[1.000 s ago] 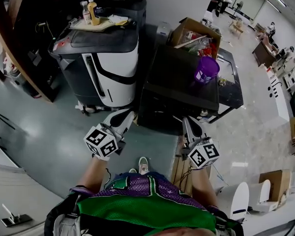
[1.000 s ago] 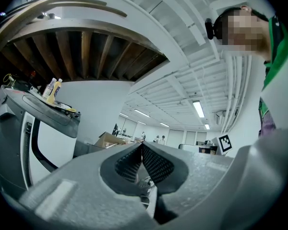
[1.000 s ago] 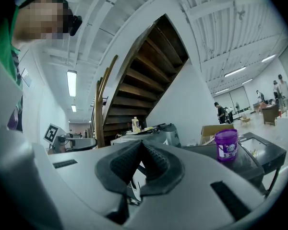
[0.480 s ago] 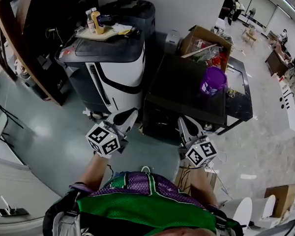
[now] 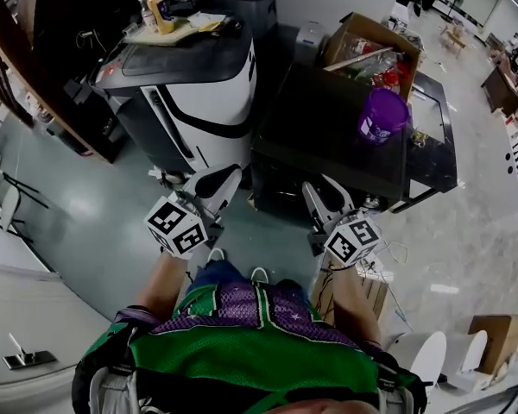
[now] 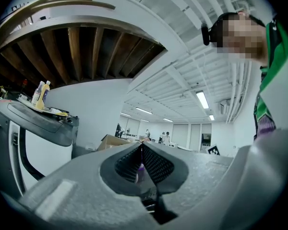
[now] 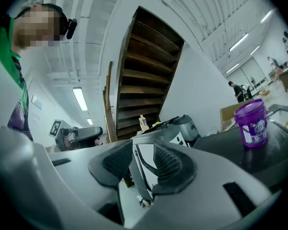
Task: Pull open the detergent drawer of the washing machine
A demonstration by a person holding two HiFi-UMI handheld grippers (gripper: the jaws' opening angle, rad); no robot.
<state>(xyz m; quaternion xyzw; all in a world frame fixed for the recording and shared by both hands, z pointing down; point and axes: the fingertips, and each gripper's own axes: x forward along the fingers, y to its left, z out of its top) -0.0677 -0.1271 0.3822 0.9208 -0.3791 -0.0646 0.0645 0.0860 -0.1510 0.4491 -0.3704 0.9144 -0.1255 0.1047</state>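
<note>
The dark washing machine (image 5: 328, 132) fills the centre right of the head view, and its near top edge runs just above both grippers. Its front face is in shadow, so the detergent drawer cannot be made out. A white and grey machine (image 5: 194, 89) stands close on its left, with a narrow dark gap between them. Open floor (image 5: 69, 205) spreads at the left of the frame, and a wooden staircase (image 7: 149, 71) rises behind.

A purple tub (image 5: 383, 116) stands on the washer's top near the right edge. Its pale label is too small to read. Bottles (image 5: 160, 9) sit on the white machine's lid, their print unreadable too.

Both forearms reach up from the bottom centre of the frame. The left gripper (image 5: 223, 179) points at the lower corner of the white machine, with its jaws pressed together on nothing. The right gripper (image 5: 321, 192) points at the washer's front. Its jaws have just been opening and stand slightly apart, with nothing between them.
</note>
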